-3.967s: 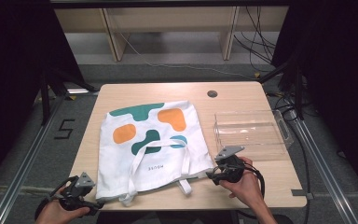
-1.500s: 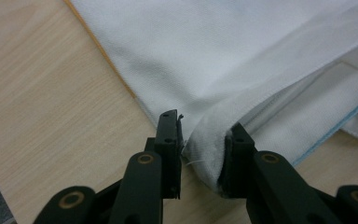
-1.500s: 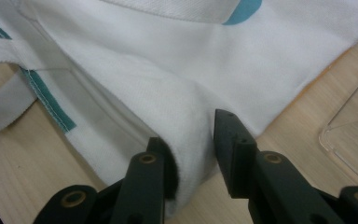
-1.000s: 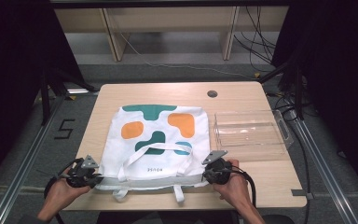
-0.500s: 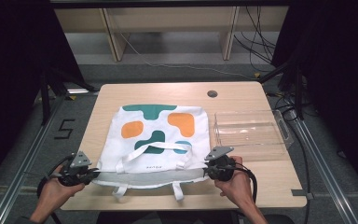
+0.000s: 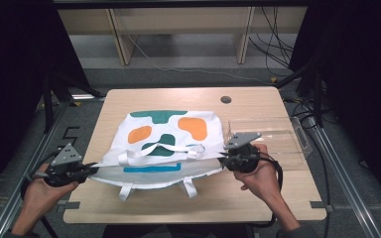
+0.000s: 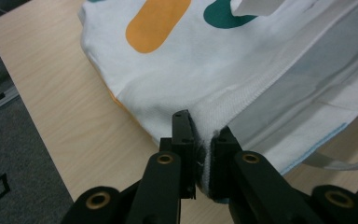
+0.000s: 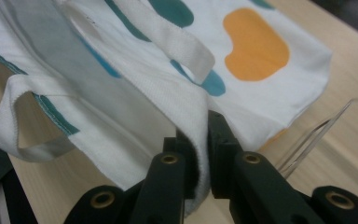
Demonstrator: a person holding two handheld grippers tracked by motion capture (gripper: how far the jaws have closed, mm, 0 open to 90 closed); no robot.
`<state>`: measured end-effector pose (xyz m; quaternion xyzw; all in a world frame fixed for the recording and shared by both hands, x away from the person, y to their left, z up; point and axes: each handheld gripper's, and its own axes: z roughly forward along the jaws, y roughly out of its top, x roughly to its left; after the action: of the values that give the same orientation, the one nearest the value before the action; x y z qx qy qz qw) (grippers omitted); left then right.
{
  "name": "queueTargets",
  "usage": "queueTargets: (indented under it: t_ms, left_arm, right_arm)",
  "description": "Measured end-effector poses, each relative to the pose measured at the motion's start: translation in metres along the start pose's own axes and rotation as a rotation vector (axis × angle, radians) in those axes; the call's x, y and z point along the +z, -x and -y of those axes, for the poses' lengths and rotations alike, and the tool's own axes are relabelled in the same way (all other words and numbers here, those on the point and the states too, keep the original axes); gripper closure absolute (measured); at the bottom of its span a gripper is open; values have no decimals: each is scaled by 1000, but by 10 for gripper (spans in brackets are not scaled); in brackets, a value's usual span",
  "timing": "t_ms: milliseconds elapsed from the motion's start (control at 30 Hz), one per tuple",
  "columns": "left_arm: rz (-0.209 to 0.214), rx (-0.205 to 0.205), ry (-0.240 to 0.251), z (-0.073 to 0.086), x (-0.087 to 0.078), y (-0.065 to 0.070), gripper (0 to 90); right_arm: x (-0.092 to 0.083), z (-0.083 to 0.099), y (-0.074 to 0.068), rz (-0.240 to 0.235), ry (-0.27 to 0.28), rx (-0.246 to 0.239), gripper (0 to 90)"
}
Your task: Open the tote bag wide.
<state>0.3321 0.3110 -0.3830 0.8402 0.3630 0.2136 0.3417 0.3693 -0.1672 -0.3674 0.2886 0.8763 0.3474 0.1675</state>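
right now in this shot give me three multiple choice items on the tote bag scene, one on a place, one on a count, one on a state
1. Where does the clear tray sit relative to the tote bag?
A. on the right gripper's side of it
B. on the left gripper's side of it
C. on top of it

2. How many orange patches show on the bag's upper face in the high view?
A. one
B. two
C. four

3. What is the state of the left gripper and the right gripper?
A. both open, clear of the bag
B. one open, one shut
C. both shut on the bag's rim

Answers:
1. A, the tray lies on the table beside the bag's right edge.
2. B, two orange shapes sit among the green ones.
3. C, each gripper view shows white hem pinched between the black jaws.
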Motion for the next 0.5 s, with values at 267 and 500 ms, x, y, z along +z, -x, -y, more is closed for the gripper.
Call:
queueTargets:
  t_ms: [267, 500]
  left_arm:
    - [-36, 66, 51, -44, -36, -20, 853]
    - [-57, 64, 92, -78, -62, -34, 858]
  right_arm:
    - [-31, -51, 16, 16, 55, -47, 859]
    - [-55, -85, 30, -12, 101, -46, 864]
